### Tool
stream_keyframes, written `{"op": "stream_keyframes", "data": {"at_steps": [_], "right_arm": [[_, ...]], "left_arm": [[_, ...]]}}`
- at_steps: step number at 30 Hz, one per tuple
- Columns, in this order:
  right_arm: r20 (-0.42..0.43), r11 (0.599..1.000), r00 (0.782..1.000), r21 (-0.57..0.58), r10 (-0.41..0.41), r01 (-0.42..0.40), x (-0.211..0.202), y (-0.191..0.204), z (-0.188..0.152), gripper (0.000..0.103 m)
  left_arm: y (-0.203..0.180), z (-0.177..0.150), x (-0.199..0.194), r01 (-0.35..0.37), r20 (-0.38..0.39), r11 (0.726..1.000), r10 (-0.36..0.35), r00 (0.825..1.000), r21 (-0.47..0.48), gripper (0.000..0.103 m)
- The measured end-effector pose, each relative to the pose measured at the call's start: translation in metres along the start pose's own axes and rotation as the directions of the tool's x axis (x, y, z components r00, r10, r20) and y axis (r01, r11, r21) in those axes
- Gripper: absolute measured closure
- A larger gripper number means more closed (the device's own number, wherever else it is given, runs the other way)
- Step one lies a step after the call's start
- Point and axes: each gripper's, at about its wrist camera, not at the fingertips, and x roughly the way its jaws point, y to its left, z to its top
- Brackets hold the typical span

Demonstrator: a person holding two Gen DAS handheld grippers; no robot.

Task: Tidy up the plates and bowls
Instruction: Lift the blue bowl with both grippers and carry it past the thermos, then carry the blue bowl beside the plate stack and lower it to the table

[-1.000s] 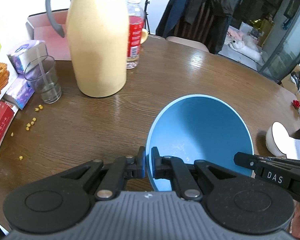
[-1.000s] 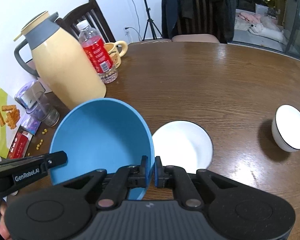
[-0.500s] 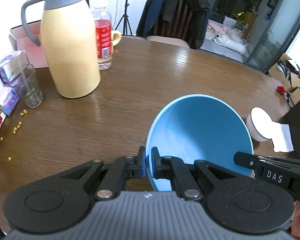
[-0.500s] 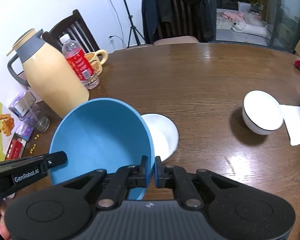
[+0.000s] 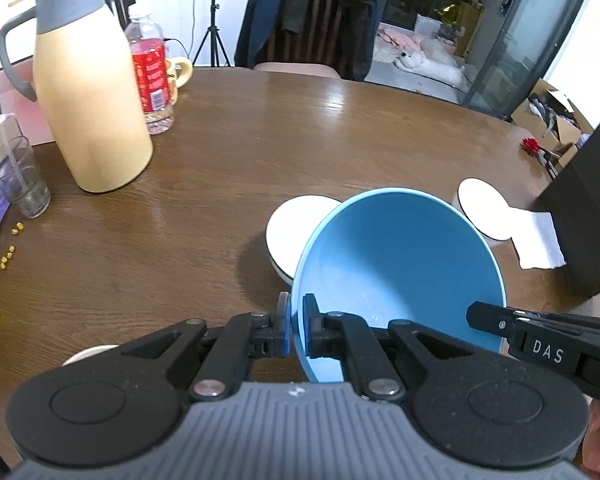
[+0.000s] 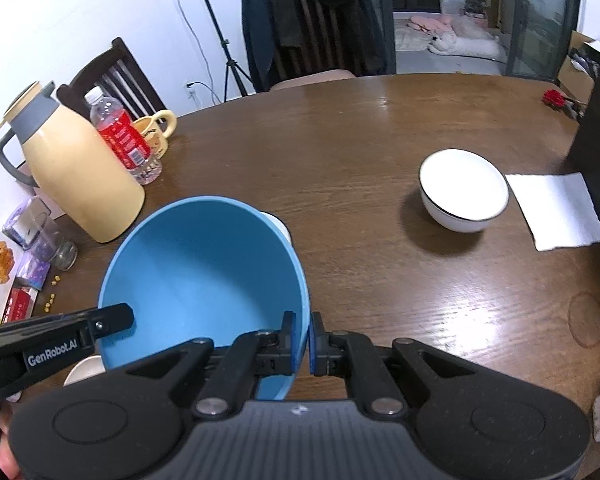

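Note:
A large blue bowl [image 5: 396, 276] hangs tilted above the brown table [image 5: 300, 132], held between both grippers. My left gripper [image 5: 296, 324] is shut on its left rim. On the opposite rim my right gripper [image 6: 304, 340] is shut too. A white plate [image 5: 296, 232] lies on the table just behind and under the blue bowl, which hides most of it in the right wrist view. A white bowl with a dark rim [image 6: 462, 196] stands further right, apart from everything held.
A cream thermos jug [image 5: 88, 92], red-label bottle [image 5: 152, 76], yellow mug [image 6: 160, 132] and glass [image 5: 16, 176] crowd the left. A paper napkin [image 6: 556, 208] and tall black box [image 5: 584, 208] sit right. A small pale dish [image 5: 88, 354] lies near the front edge.
Both grippers have carried the blue bowl to the right across the table. The thermos has slid left in view, and the white plate now sits behind the bowl.

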Motion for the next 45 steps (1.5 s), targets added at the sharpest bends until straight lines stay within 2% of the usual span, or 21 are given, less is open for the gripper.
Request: {"op": "stream_keyframes", "data": {"at_steps": [29, 45], "right_arm": [[-0.048, 0.993, 0.996, 0.088, -0.072, 0.076, -0.019, -0.075, -0.063, 0.097], [-0.091, 0.990, 0.992, 0.101, -0.091, 0.100, -0.020, -0.102, -0.093, 0.097]], "left_arm": [[-0.065, -0.055, 0.015, 0.061, -0.097, 0.994, -0.053, 0.994, 0.085, 0.096], [-0.085, -0.086, 0.023, 0.065, -0.137, 0.993, -0.051, 0.989, 0.103, 0.096]]}}
